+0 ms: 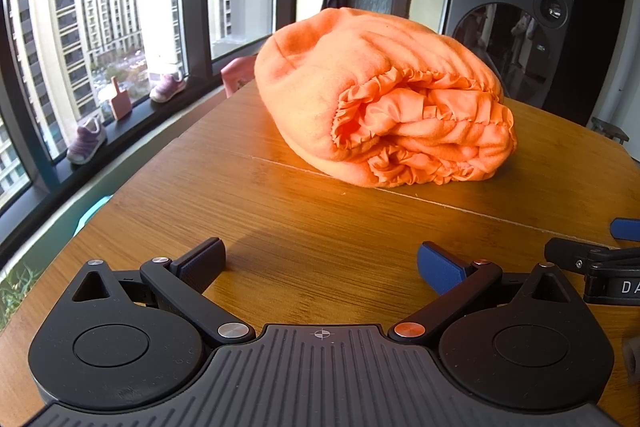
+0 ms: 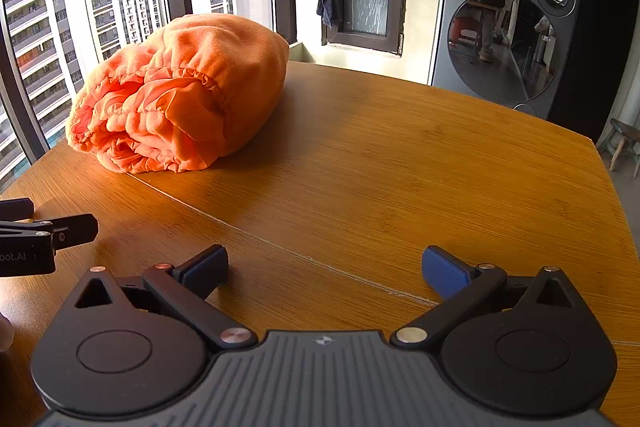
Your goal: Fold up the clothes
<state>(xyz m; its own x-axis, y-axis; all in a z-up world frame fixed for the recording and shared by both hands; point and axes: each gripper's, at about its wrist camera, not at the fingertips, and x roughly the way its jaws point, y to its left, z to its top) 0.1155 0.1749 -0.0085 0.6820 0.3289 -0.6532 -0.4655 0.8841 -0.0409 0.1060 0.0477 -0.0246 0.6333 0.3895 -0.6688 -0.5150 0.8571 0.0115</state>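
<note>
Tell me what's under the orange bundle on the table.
The orange garment bundle rests directly on the wooden table, over its seam line. Whether anything lies beneath it is hidden by the fabric.

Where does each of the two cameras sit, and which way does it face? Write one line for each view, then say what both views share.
Left wrist: sits on the left gripper, low over the wooden table, facing the orange garment and the window; its own open fingers show, with the right gripper's tip at the right edge.
Right wrist: sits on the right gripper, facing across the table toward the washing machine, garment to the left; its own open fingers show, the left gripper at the left edge.
Shared: garment, table, window, washing machine.
</note>
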